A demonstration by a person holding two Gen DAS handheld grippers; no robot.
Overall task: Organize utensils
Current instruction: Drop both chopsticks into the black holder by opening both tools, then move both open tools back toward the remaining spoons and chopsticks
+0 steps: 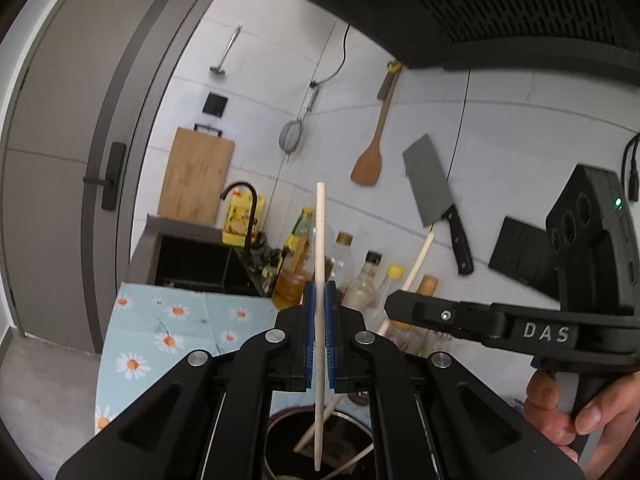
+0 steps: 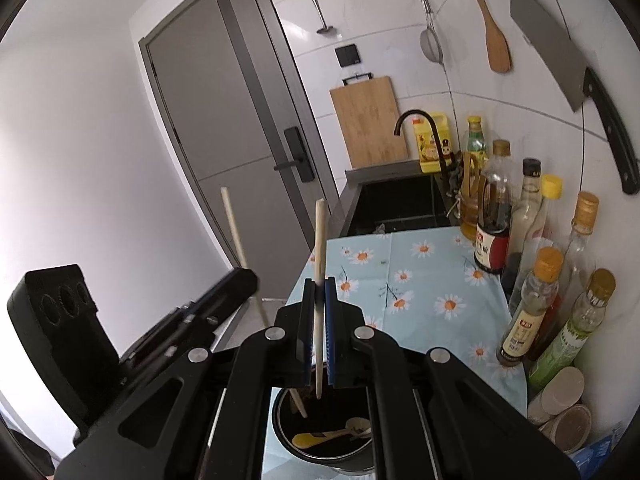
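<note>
While both hand-held tools hover over a dark pot (image 2: pixel 320 448) on the daisy-print cloth (image 2: pixel 424 280), the left gripper (image 1: pixel 320 320) and right gripper (image 2: pixel 319 320) each pinch one pale chopstick (image 1: pixel 320 240) (image 2: pixel 319 240) upright, lower tips above the pot.

Both grippers were matte black with blue ribbed pads (image 1: pixel 330 320) and round silver screws (image 1: pixel 277 335). The right gripper (image 1: pixel 394 304) bore white "DAS" lettering (image 1: pixel 546 333) and a green light (image 1: pixel 618 202).

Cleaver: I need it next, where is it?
The cleaver hangs on the tiled wall, right of the wooden spatula, above the bottles.
</note>
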